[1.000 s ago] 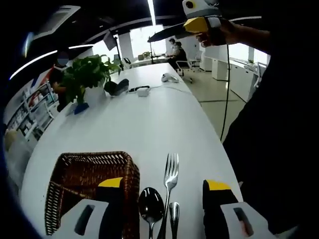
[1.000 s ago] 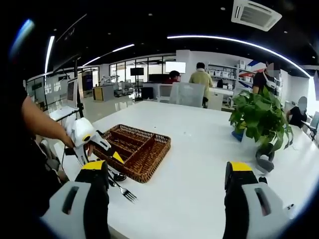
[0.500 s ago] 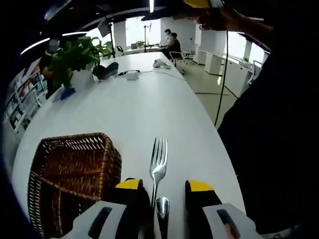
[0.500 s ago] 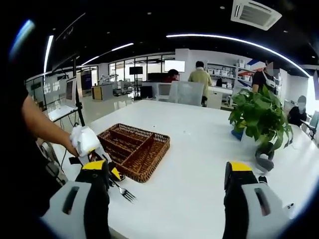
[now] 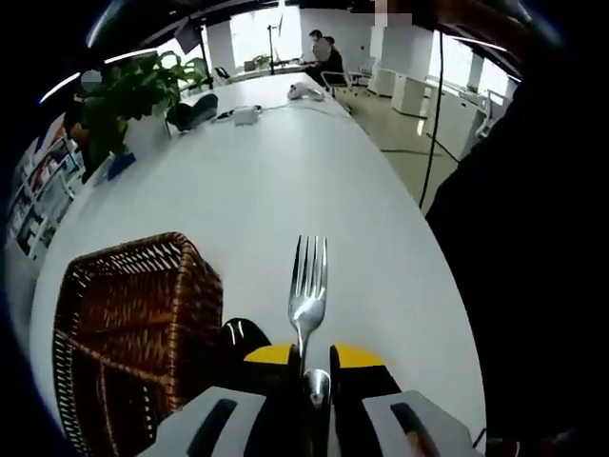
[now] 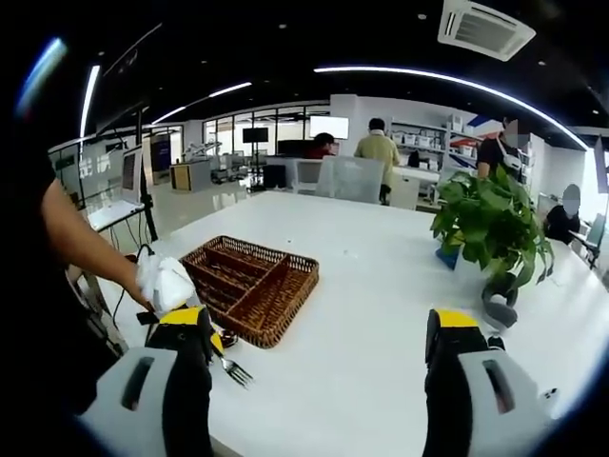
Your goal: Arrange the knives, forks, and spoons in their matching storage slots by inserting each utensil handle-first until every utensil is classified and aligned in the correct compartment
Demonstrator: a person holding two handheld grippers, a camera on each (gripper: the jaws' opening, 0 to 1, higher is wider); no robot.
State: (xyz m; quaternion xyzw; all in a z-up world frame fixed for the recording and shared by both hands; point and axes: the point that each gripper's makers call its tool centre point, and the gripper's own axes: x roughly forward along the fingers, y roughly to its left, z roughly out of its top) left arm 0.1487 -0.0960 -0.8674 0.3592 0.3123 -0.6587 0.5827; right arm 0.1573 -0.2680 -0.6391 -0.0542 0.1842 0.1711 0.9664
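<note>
**Left gripper view: fork clamped, tines up the frame**

In the left gripper view the left gripper [image 5: 306, 367] has its jaws pinched on the fork [image 5: 308, 286] at the neck. The fork's long axis runs nearly straight up the centre of the frame, tines toward the top, handle end down between the jaws. A spoon [image 5: 238, 335] bowl peeks out just left of the jaws. The wicker basket [image 5: 124, 324] sits at lower left on the white table [image 5: 285, 171].

In the right gripper view the right gripper [image 6: 319, 347] hangs wide apart, holding nothing, above the table; the fork's tines [image 6: 234, 372] show at lower left, beside the basket [image 6: 249, 290].
</note>
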